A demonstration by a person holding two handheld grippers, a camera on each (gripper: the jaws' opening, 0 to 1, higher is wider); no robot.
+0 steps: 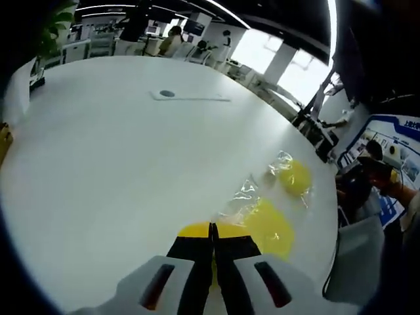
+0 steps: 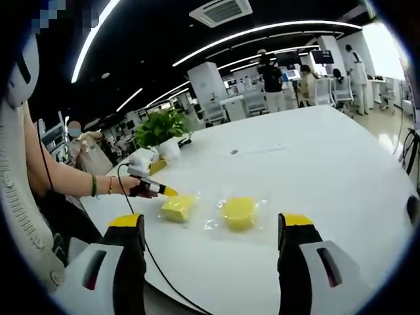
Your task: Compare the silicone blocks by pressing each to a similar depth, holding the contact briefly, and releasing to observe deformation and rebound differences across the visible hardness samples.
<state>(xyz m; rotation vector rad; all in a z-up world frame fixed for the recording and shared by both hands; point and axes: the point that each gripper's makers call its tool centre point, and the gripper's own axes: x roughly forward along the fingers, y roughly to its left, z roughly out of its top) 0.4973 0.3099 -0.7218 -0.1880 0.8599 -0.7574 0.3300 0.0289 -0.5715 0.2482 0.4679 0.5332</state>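
Note:
Two yellow silicone blocks lie in clear wrappers on the white table (image 1: 118, 170). In the left gripper view, a squarish block (image 1: 270, 228) sits just right of my left gripper (image 1: 212, 227), which is shut with its yellow tips together, and a round block (image 1: 295, 177) lies beyond. In the right gripper view, a hand holds the left gripper (image 2: 164, 191) with its yellow tip against the squarish block (image 2: 178, 207). The round block (image 2: 238, 213) lies to its right. My right gripper (image 2: 211, 222) hovers nearer, jaws wide open, holding nothing.
A potted plant (image 2: 161, 128) stands at the table's far edge. A white strip with a dark round spot (image 1: 168, 94) lies farther across the table. A black cable (image 2: 141, 243) trails from the left gripper toward me. People and desks fill the background.

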